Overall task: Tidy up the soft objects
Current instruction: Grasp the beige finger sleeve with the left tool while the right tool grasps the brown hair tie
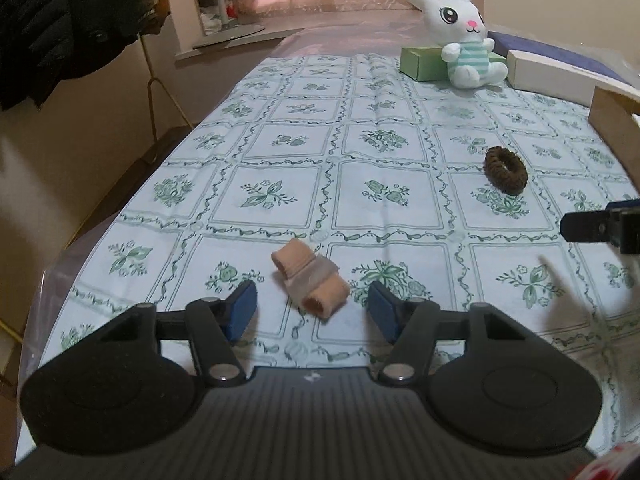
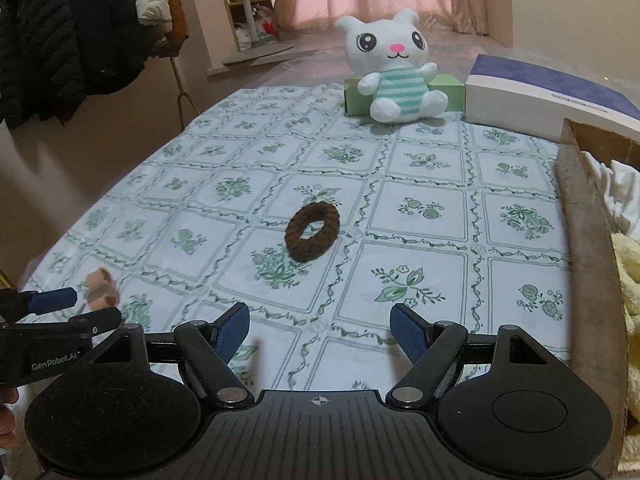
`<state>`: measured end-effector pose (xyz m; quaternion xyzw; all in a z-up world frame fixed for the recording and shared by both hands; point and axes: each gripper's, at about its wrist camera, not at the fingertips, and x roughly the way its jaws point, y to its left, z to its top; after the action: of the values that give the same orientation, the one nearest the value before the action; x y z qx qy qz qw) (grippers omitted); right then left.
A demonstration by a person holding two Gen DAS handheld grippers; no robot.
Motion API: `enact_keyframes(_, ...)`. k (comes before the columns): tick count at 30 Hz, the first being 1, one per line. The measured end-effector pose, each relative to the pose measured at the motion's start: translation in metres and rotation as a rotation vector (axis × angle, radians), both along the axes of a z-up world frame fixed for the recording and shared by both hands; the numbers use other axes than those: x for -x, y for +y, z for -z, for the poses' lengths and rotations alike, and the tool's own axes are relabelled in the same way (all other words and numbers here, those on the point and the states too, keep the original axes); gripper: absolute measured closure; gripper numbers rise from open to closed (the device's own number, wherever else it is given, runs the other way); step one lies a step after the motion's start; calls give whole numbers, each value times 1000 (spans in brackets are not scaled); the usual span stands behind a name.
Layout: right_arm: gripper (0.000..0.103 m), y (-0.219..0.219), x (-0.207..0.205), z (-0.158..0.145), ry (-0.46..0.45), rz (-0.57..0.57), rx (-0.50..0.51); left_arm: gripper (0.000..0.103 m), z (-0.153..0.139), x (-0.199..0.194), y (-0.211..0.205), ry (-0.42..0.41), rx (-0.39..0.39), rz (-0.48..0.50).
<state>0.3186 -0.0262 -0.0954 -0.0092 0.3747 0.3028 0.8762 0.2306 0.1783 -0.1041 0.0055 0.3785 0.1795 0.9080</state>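
- Left gripper (image 1: 312, 308): jaws apart, nothing gripped; straddle peach bandage roll (image 1: 310, 282) at its taped middle, then close.
- Right gripper (image 2: 320, 328): apart, empty; aim for brown scrunchie (image 2: 312, 231) rim, not the hole.

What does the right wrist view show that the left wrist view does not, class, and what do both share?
Only the right wrist view shows inside the cardboard box: white cloth and a yellow fluffy item.

Only the left wrist view shows the beige roll clearly, lying between the open left gripper fingers.

Both show the plush bunny, brown scrunchie and green box.
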Motion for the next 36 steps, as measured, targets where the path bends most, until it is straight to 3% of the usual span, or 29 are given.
enact_keyframes(5,25,4,-8,4,4,7,4,50,2,-7,4,-7,-8,33)
enact_keyframes(8,25,6,-13,6,6,14,-5,71,6,-10,7,-5,9,58)
enact_keyframes(11,25,9,-16,7,-1,8,-4,76,5,-12,8,-16,9,59)
enact_keyframes(22,26,32,-32,9,-81,-28,21,76,-8,-24,14,-54,-5,40)
enact_keyframes(27,44,50,-43,15,-111,-59,53,76,-12,-34,13,-66,-2,47)
enact_keyframes(29,63,56,-47,19,-111,-68,65,76,-13,-37,12,-70,-3,54)
enact_keyframes(32,80,59,-49,22,-121,-70,86,76,-16,-40,9,-75,-3,62)
enact_keyframes(36,84,52,-44,18,-118,-78,78,76,-21,-40,4,-84,-2,74)
